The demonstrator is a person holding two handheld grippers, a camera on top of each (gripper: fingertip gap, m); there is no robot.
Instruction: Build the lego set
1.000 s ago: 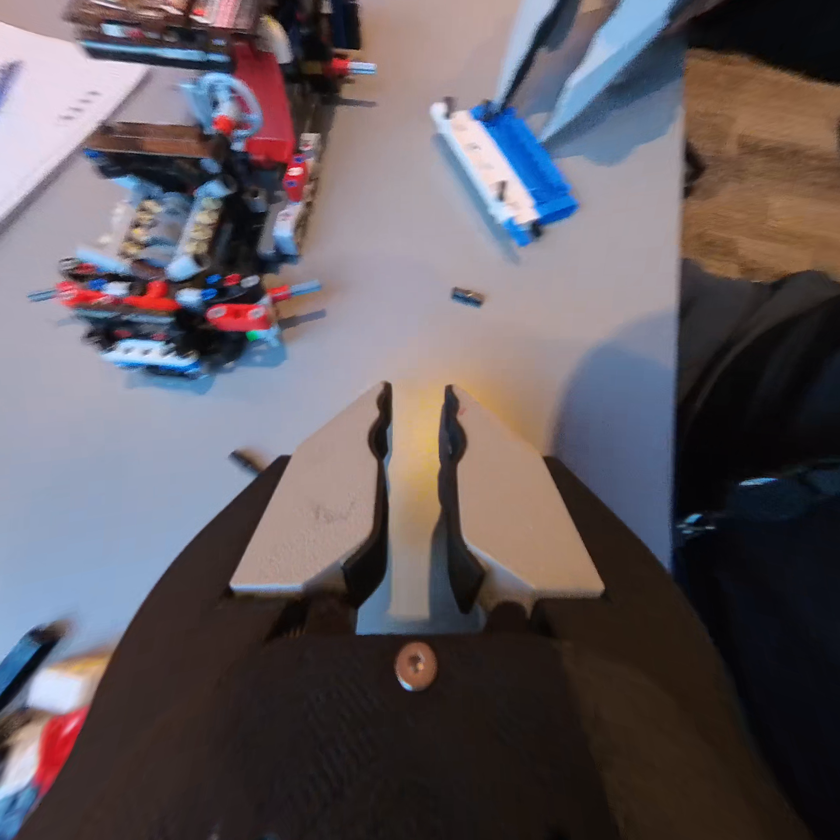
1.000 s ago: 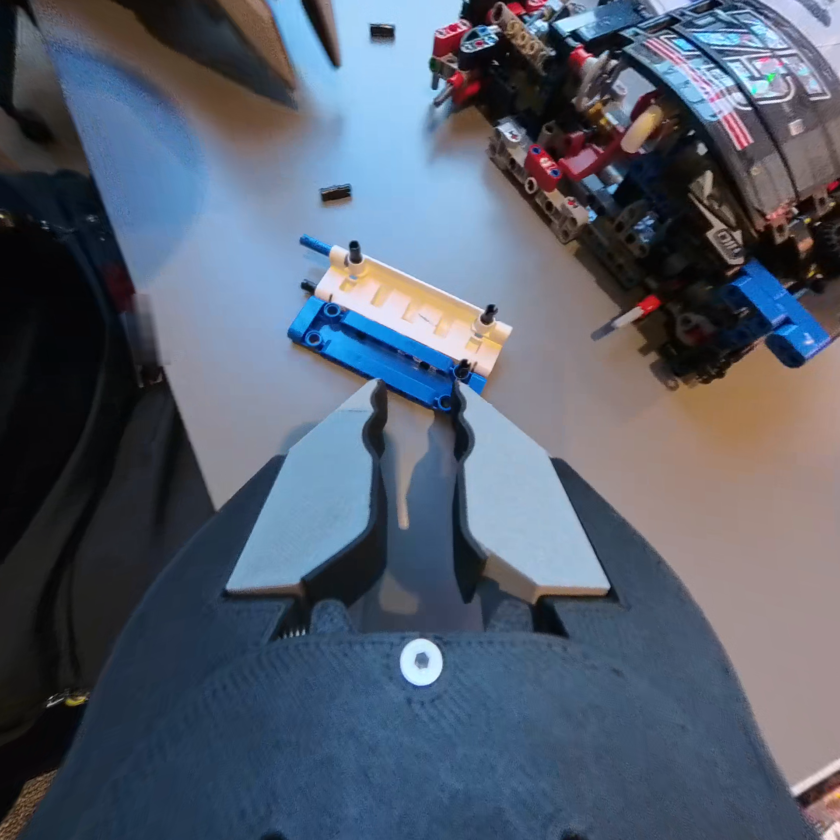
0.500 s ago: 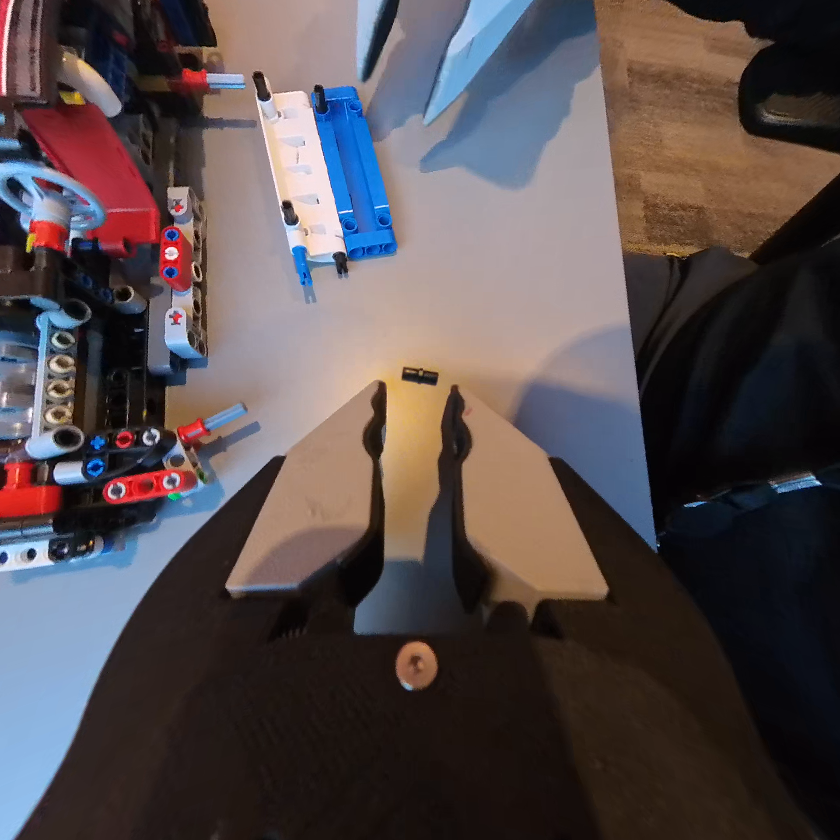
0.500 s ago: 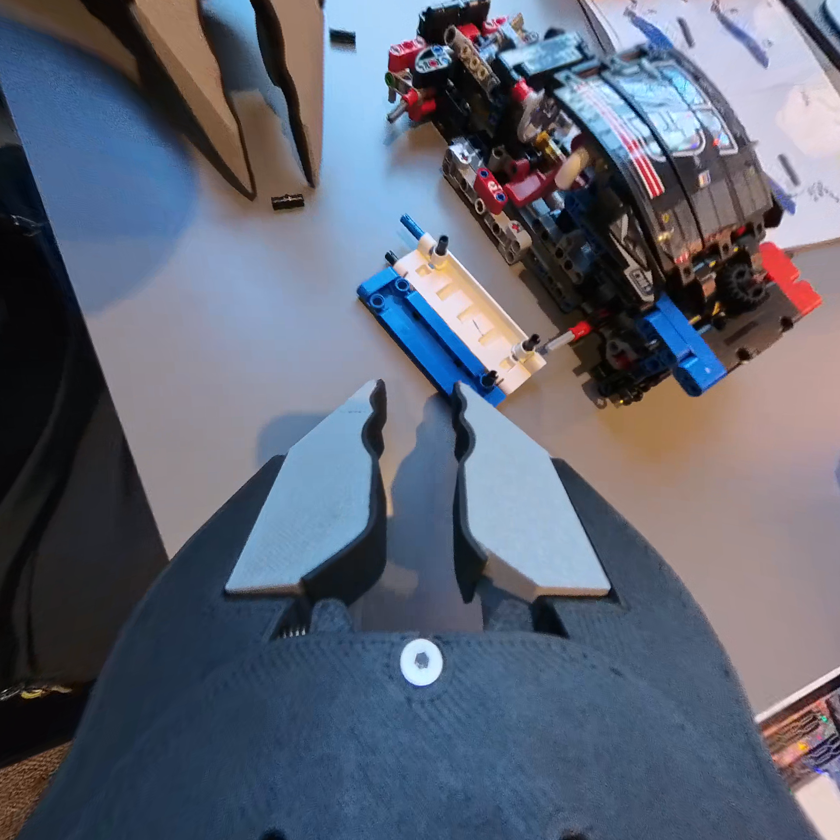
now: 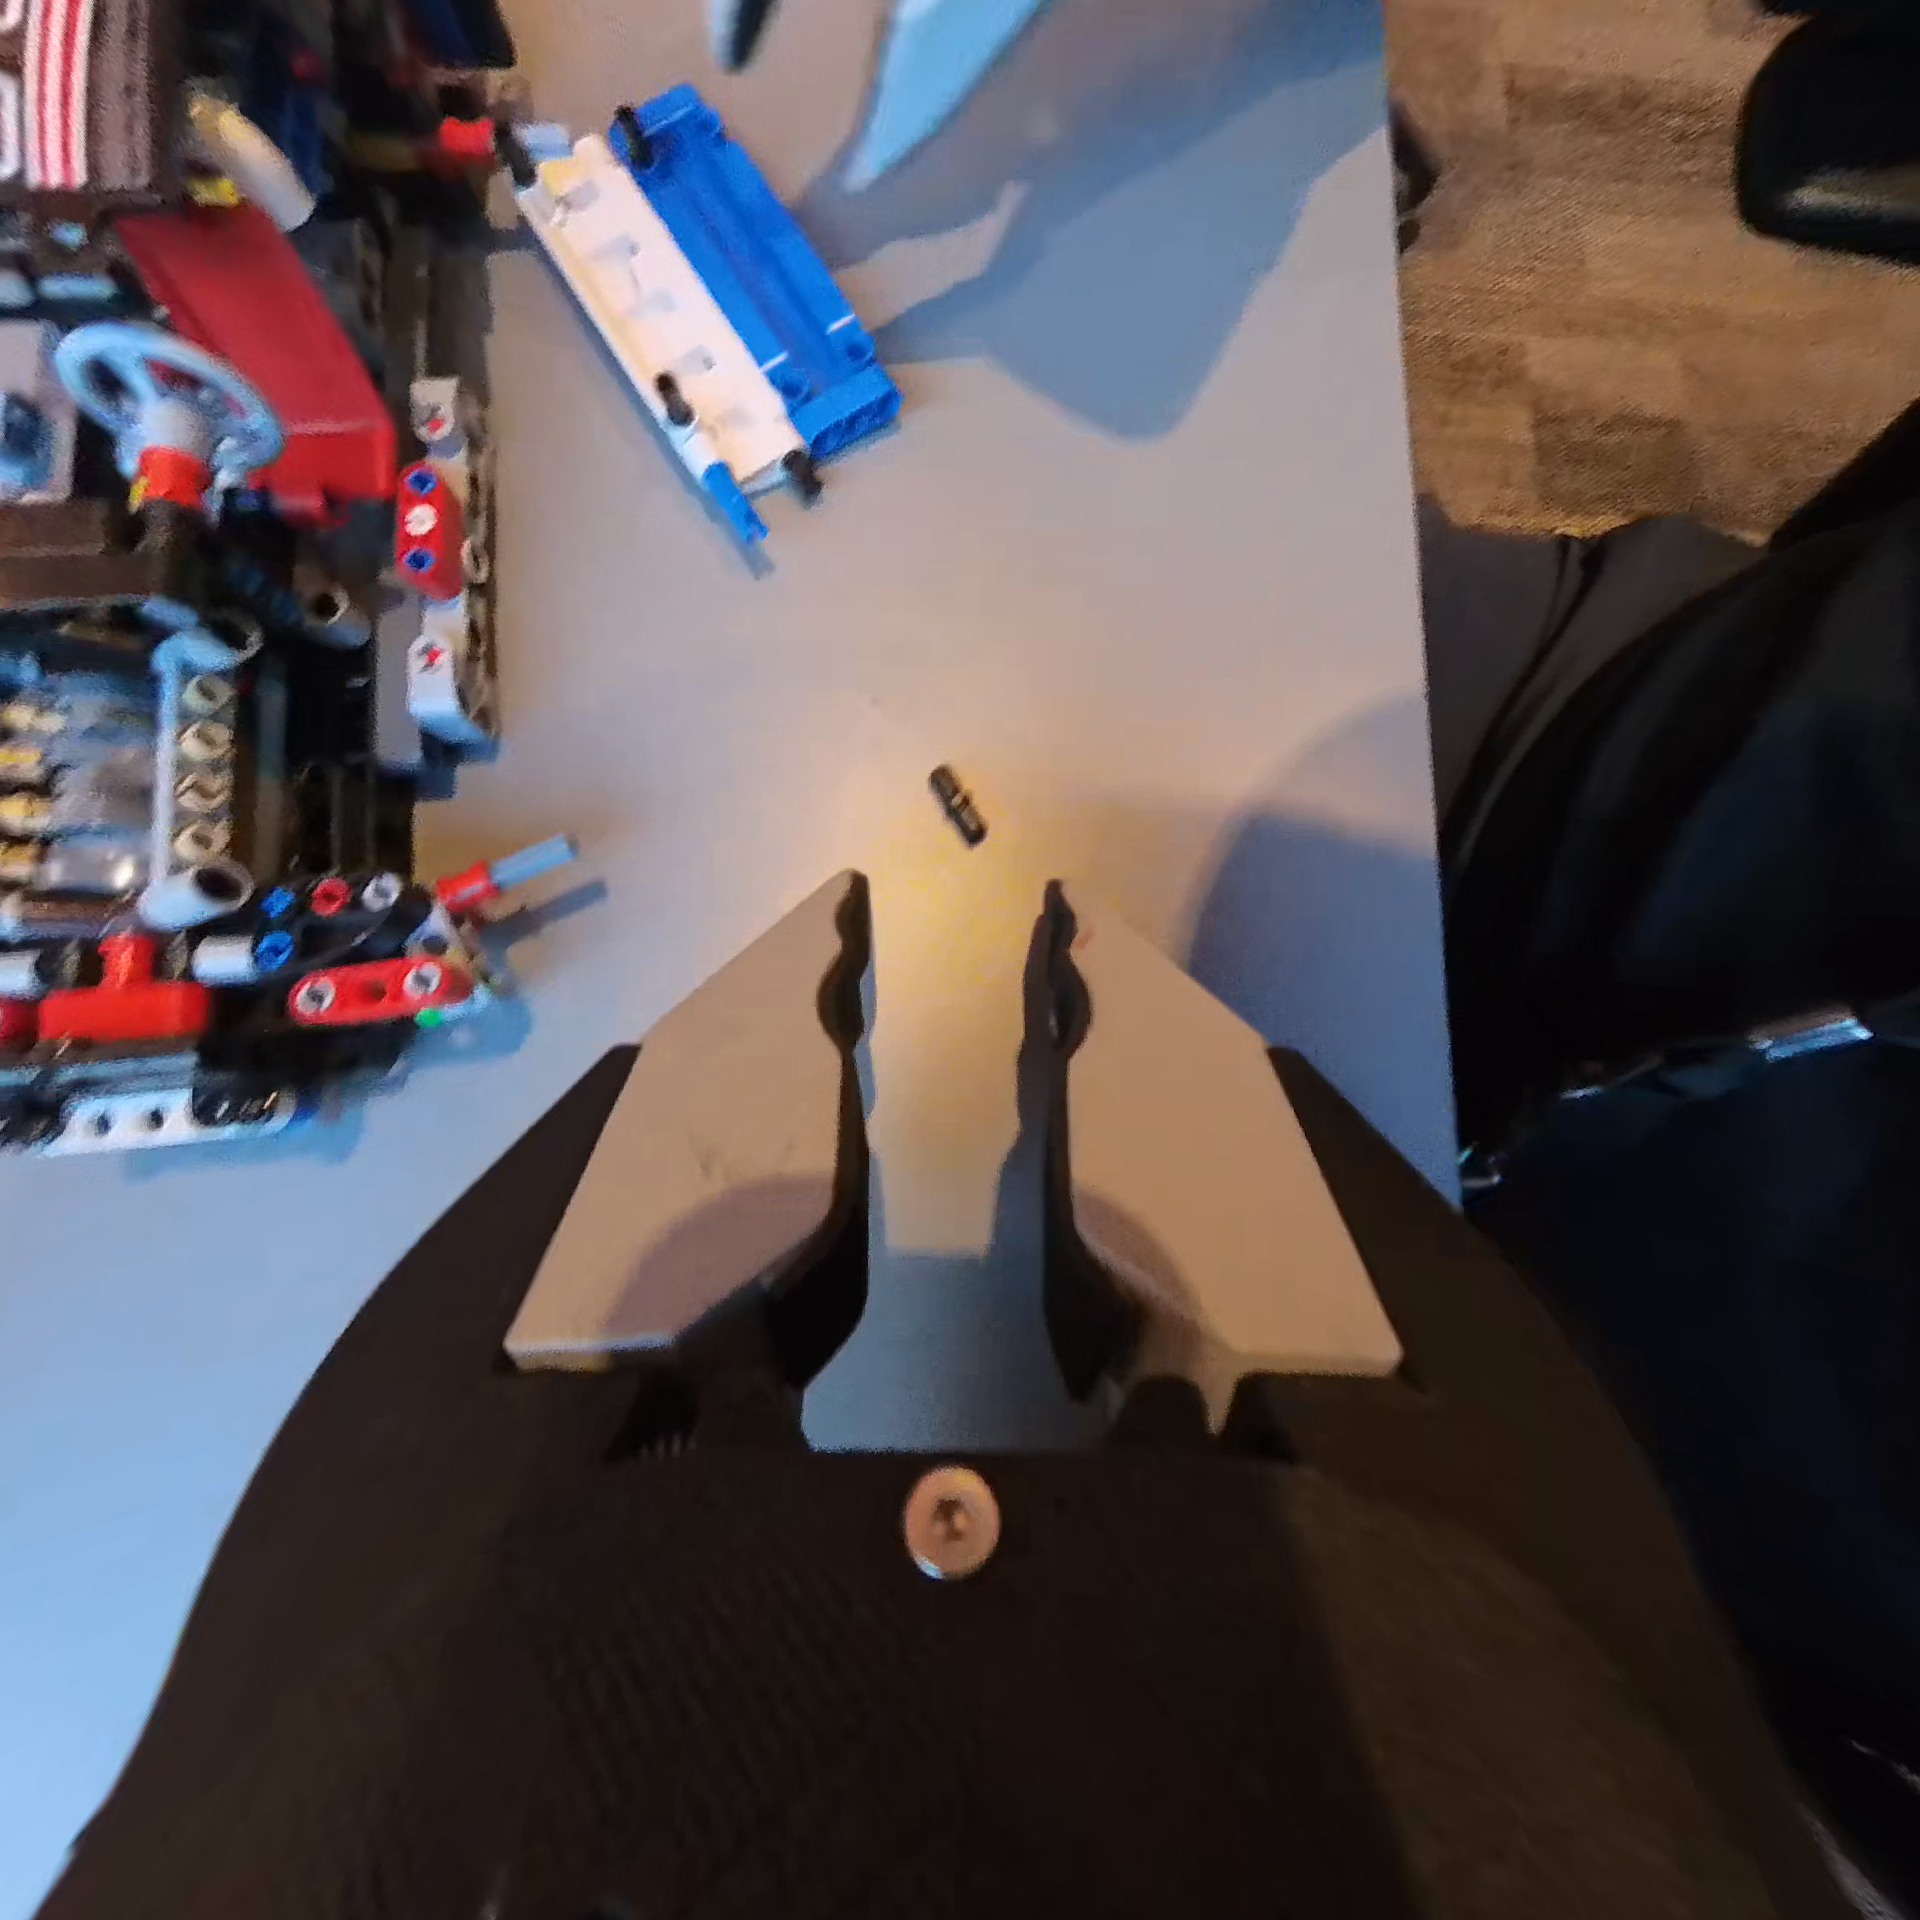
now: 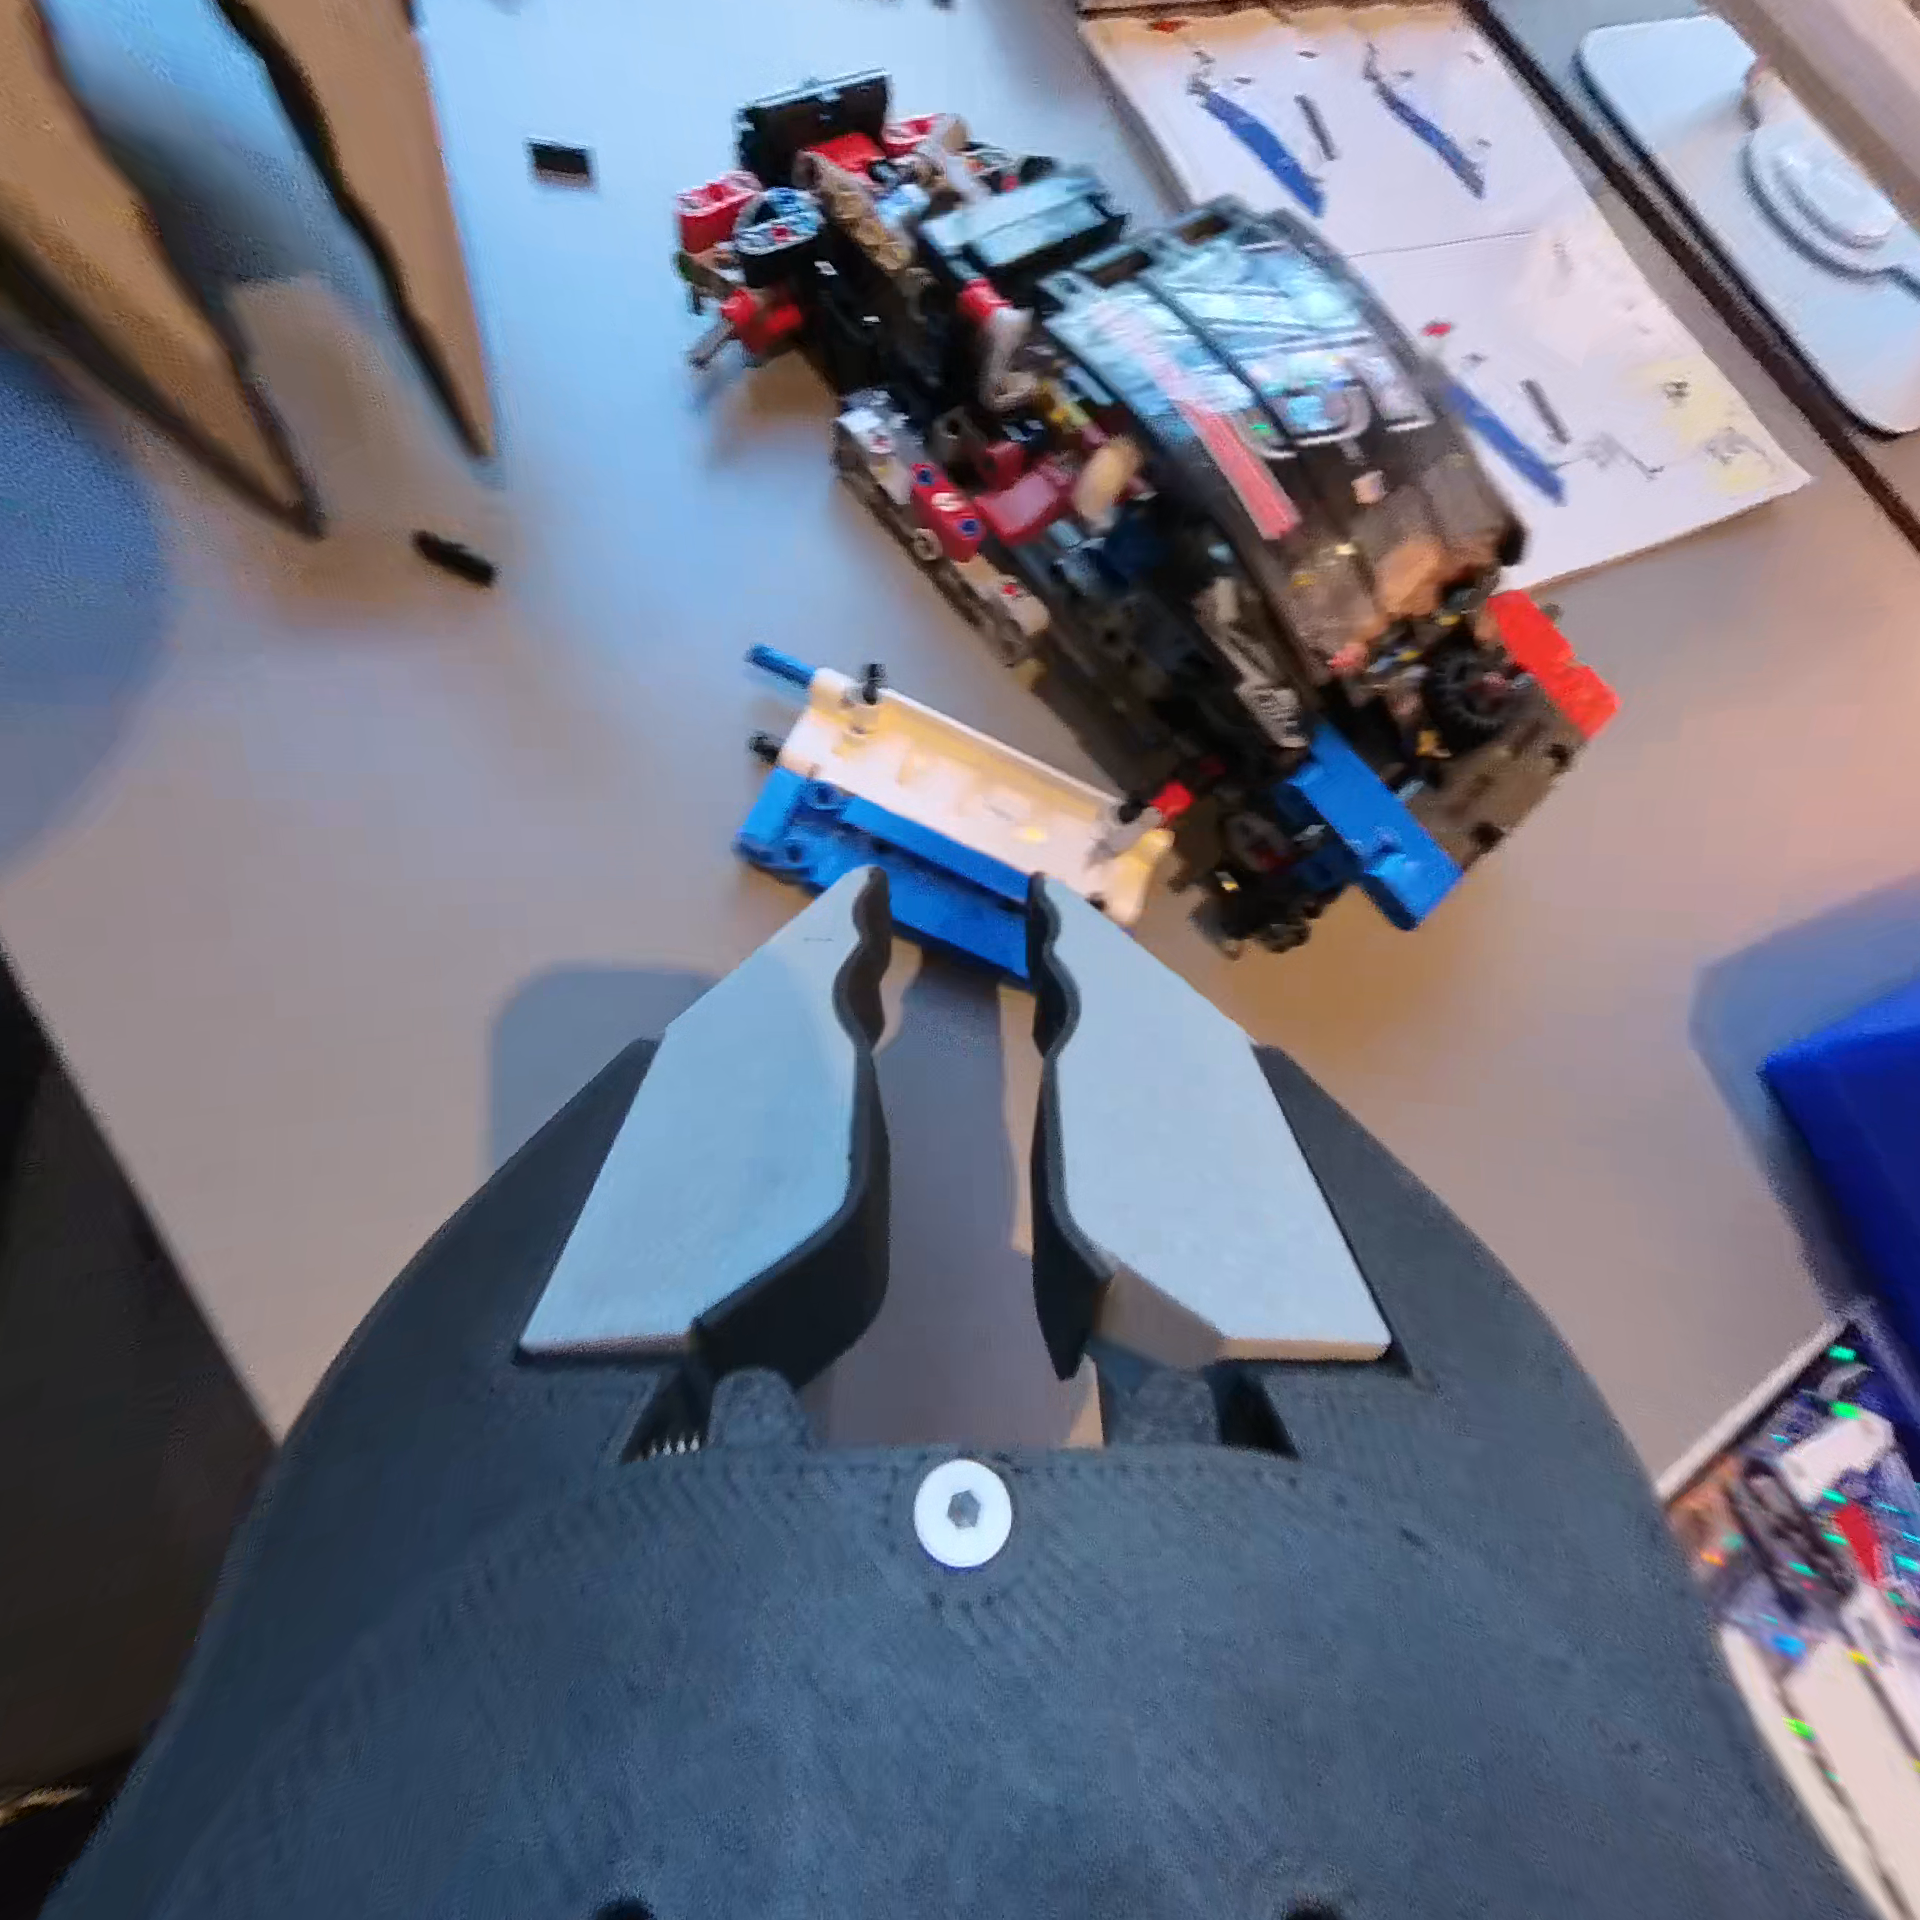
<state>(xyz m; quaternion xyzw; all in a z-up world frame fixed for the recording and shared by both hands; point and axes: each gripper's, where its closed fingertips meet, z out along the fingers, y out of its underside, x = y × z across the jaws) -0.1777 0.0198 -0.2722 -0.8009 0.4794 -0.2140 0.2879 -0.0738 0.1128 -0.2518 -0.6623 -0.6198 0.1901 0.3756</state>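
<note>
grey counter (image 5: 1039, 623), bare patches between items. brown carpet floor (image 5: 1610, 312) past its edge, black chair base (image 5: 1839, 145) on it. dark clothing of a person (image 5: 1683, 831) beside the edge. pale grey flat device (image 6: 1766, 208) at far right corner.

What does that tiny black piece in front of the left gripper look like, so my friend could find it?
Start at the big lego car model on the grey table, then look toward the table edge beside it. There, just ahead of the left gripper and its open jaws, lies a small black connector pin alone on bare tabletop. Unlike the blue-and-white panel assembly farther off, it is short, dark and unattached.
</note>
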